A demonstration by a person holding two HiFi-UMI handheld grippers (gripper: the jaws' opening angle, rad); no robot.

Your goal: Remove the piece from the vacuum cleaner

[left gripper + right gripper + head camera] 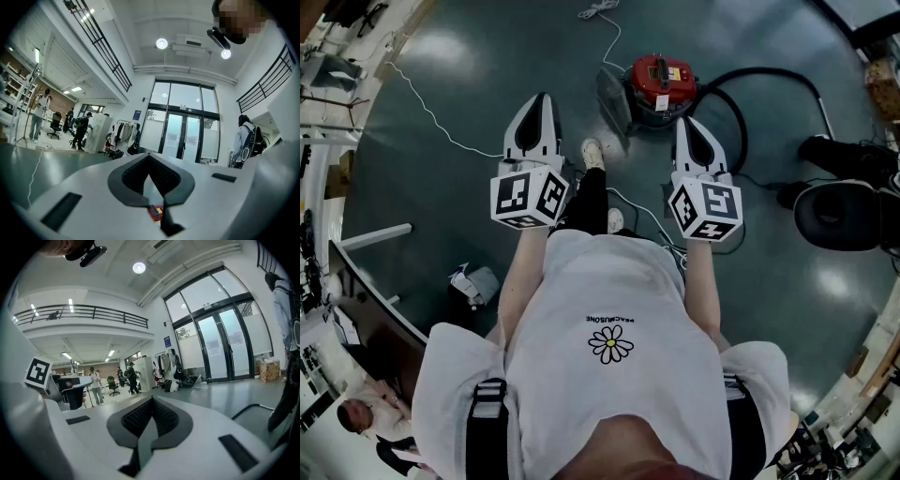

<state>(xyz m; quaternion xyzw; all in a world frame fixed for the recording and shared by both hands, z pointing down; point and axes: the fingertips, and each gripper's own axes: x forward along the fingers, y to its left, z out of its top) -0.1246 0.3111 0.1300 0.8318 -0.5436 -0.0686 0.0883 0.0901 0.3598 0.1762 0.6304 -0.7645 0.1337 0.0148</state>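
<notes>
The red and black vacuum cleaner [661,84] stands on the dark floor ahead of the person's feet. A grey flat part [614,101] sits against its left side, and a black hose [769,77] loops off to the right. My left gripper [542,99] is held in the air left of the vacuum, jaws shut and empty. To the vacuum's lower right hangs my right gripper [687,123], also shut with nothing in it. The left gripper view shows the closed tips [149,156] aimed level across the hall, with a bit of red showing in the gap under them. The right gripper's tips [151,400] likewise meet.
A white cable [431,114] runs across the floor at the left. A small white device [474,283] lies near a desk edge [370,281]. A dark round chair [844,216] stands at the right. People [82,131] and glass doors [183,136] are far off.
</notes>
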